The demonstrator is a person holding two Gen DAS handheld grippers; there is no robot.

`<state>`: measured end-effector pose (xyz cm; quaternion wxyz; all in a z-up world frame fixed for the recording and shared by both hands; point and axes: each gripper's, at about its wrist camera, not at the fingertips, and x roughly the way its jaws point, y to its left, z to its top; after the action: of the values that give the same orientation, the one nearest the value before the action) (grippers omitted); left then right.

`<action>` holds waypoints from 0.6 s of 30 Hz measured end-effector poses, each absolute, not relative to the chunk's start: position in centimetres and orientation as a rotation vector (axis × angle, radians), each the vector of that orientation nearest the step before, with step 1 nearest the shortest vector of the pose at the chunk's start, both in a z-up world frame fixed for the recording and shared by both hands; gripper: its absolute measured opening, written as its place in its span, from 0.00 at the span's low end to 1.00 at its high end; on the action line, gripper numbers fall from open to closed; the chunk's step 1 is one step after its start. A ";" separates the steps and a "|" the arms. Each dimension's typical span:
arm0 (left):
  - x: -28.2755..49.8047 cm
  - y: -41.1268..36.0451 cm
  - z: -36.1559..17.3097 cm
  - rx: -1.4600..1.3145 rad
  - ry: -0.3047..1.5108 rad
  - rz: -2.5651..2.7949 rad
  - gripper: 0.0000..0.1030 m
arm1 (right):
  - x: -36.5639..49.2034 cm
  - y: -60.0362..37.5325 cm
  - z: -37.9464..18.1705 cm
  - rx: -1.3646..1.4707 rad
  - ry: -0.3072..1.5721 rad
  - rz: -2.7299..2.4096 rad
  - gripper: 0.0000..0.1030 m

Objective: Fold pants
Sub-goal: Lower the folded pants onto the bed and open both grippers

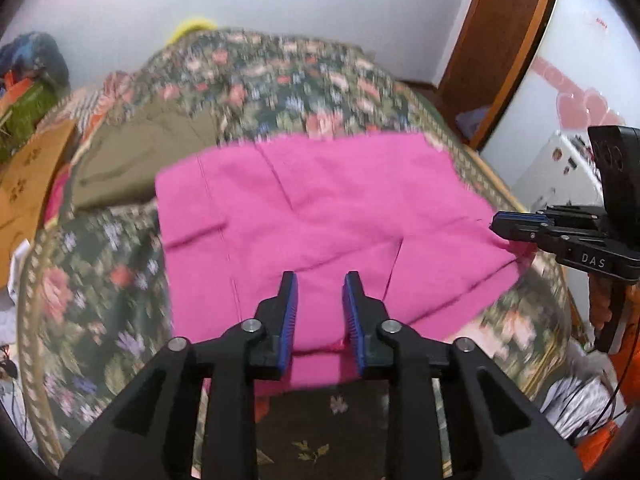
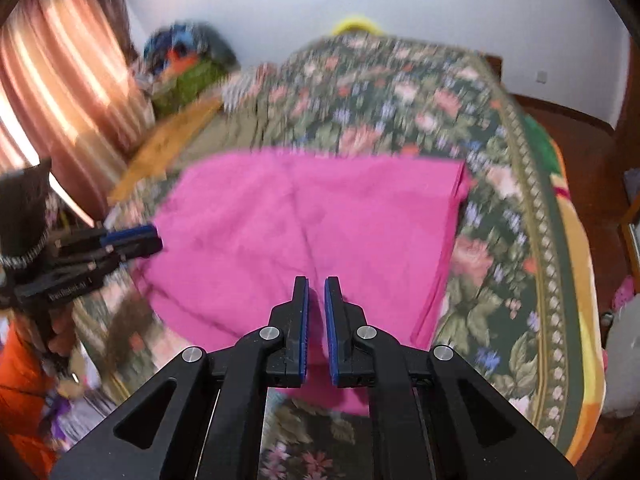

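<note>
Left gripper [image 1: 319, 280]: your jaws stand moderately apart, blue pads facing each other, with the near edge of the pants between them. A small pucker of pink cloth shows low in the gap, but whether the pads have bitten it you cannot tell from here.

Right gripper [image 2: 316, 284]: your jaws are narrower, nearly closed, with a thin strip of pink fabric visible in the slit. Contact looks likely; a firm hold cannot be confirmed.

Pink pants [image 1: 320, 216]: spread on the bed, already folded into a broad, roughly rectangular panel, with seams and soft creases running across the top layer. Both grippers sit at the near edge, one toward each corner.

Bed [image 1: 100, 288]: covered by a floral quilt. An olive-green garment [image 1: 136, 160] lies beyond the pants to your left, just apart from them.

Step in hand, as judged: take the near edge and carry it over to the far edge.
- Close both jaws fully on all layers before lifting; a partial bite will drop the lower ply.
- Keep the two grips level and evenly spaced so the edge stays taut.
- Lift just clear of the quilt, travel forward together, and lay the edge square on the far hem.
</note>
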<state>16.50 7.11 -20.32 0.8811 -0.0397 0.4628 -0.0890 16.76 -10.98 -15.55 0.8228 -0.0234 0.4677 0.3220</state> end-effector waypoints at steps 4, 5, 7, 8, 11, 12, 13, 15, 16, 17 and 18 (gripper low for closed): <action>15.3 7.6 -21.6 -0.123 0.953 -0.215 0.36 | 15.8 -11.6 -17.6 -0.087 1.039 0.691 0.07; 15.2 7.8 -21.6 -0.130 0.953 -0.223 0.36 | 15.6 -12.0 -17.7 -0.088 1.040 0.691 0.07; 15.0 8.0 -21.7 -0.140 0.954 -0.232 0.36 | 15.4 -13.1 -17.6 -0.073 1.049 0.688 0.08; 14.8 8.1 -21.7 -0.137 0.956 -0.235 0.36 | 15.2 -13.6 -17.8 -0.063 1.056 0.688 0.08; 14.3 7.9 -21.5 -0.101 0.959 -0.235 0.36 | 15.1 -14.4 -18.1 -0.030 1.079 0.692 0.09; 14.2 7.8 -21.3 -0.086 0.962 -0.231 0.37 | 14.9 -14.8 -18.1 -0.036 1.084 0.684 0.09; 14.1 7.9 -21.1 -0.080 0.965 -0.226 0.37 | 14.8 -14.9 -18.1 -0.040 1.087 0.679 0.13; 14.1 8.4 -20.5 -0.111 0.972 -0.216 0.38 | 14.6 -15.3 -17.7 -0.041 1.095 0.657 0.19; 14.3 8.7 -20.0 -0.124 0.973 -0.210 0.38 | 14.7 -15.6 -17.5 -0.041 1.093 0.651 0.20; 14.5 9.2 -19.2 -0.127 0.965 -0.188 0.39 | 14.8 -15.9 -17.2 -0.035 1.088 0.647 0.21; 14.9 9.6 -18.6 -0.126 0.951 -0.168 0.43 | 14.9 -16.3 -16.5 -0.018 1.075 0.640 0.24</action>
<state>14.85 9.56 -18.62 0.8837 -0.0607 0.4570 -0.0809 14.95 -16.28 -16.53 0.8108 -0.0085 0.5029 0.2994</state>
